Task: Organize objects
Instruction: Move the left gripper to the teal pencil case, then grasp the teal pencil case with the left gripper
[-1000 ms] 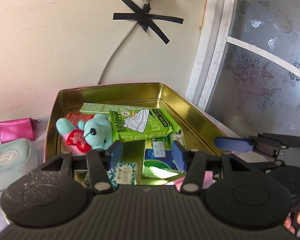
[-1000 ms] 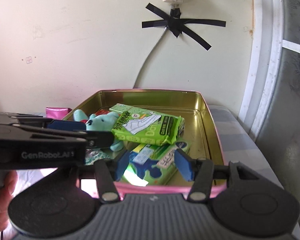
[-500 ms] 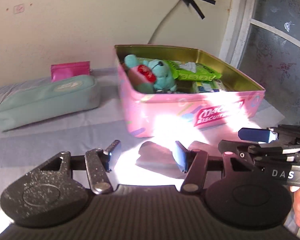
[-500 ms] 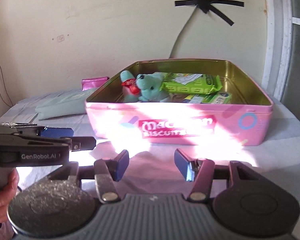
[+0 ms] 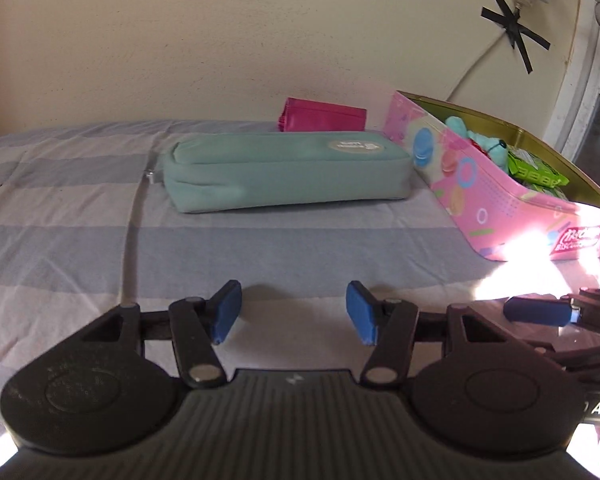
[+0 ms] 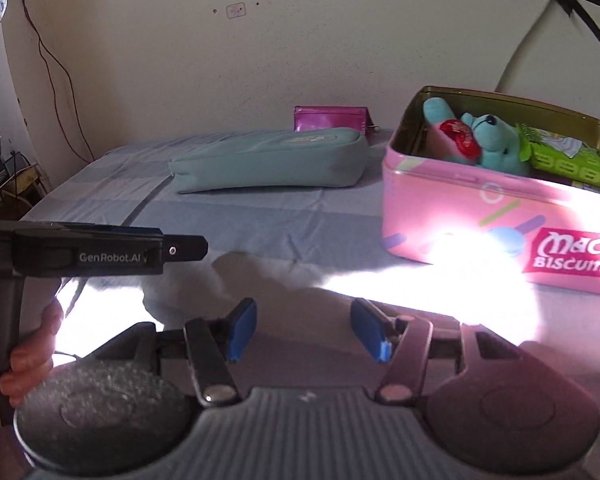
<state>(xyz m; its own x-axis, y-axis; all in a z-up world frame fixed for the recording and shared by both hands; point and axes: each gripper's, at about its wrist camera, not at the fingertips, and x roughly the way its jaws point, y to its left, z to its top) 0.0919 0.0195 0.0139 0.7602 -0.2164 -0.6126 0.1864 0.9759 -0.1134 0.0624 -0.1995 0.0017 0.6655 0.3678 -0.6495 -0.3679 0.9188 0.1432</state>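
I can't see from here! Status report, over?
Both tools empty: left tool open, right tool opening. Pencil case beside tin. Nothing blocking.

One long teal fabric pencil case (image 5: pixel 288 170), one small shiny magenta pouch (image 5: pixel 322 120), one pink open biscuit tin (image 6: pixel 460 216), one teal plush bear (image 6: pixel 494 146), one green wipes packet (image 6: pixel 568 160).

Blk claw (image 5: pixel 292 317), blue pads (image 5: pixel 225 312)

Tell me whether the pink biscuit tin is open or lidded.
Open. The pink biscuit tin has no lid on it; its gold inner wall shows, with the teal plush toy and a green packet visible inside.
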